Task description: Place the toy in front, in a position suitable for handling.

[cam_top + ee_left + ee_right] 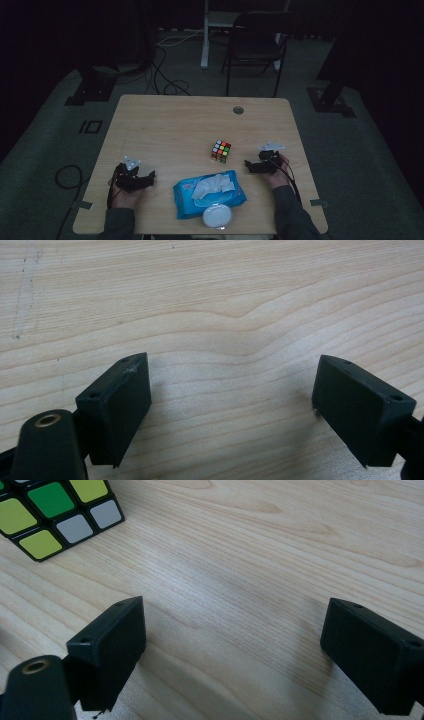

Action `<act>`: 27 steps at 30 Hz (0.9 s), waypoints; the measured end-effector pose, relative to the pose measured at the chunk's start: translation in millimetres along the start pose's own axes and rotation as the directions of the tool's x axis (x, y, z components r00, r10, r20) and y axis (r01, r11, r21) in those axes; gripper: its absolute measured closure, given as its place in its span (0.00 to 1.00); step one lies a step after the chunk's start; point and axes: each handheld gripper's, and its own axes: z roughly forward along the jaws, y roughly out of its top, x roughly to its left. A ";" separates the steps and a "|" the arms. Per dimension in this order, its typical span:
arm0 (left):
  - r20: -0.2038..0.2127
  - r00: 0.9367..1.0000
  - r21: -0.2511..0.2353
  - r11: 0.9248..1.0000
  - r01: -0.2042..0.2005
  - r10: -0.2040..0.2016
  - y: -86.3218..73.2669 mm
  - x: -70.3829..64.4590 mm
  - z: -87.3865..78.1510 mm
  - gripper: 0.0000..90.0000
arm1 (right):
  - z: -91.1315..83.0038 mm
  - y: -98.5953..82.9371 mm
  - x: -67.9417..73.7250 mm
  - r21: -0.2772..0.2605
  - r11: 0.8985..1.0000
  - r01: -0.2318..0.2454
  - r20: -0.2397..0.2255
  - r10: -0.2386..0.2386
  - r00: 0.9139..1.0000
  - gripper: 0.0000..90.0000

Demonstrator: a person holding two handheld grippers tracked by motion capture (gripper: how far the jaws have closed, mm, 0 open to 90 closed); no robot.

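Both grippers rest on the table point(165, 125) with nothing between their fingers. The left gripper point(230, 405) has its jaws spread wide over bare wood, released. The right gripper point(232, 652) is equally open, and the puzzle cube point(55, 515) sits just beyond and to one side of its fingers, near enough to suggest the cube is the intended pick. The wipes pack point(209, 192) lies between the two hands, untouched.

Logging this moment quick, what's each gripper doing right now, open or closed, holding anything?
Left gripper: open, nothing between its fingers, bare table beneath.
Right gripper: open, holding nothing; the puzzle cube lies apart from it.
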 end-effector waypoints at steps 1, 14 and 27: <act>0.001 1.000 -0.001 1.000 0.000 0.000 0.0 -0.2 0.0 0.18 | -0.6 -0.5 1.2 -0.002 1.000 -0.006 0.006 0.006 1.000 0.13; 0.075 0.997 -0.013 1.000 0.019 -0.018 1.1 1.4 -8.1 0.32 | -1.5 -1.2 2.5 -0.004 1.000 -0.007 0.007 0.007 1.000 0.14; 0.132 0.990 -0.053 0.997 -0.049 0.056 5.7 -20.2 -34.4 0.37 | -1.5 -1.2 2.5 -0.004 1.000 -0.007 0.006 0.007 1.000 0.14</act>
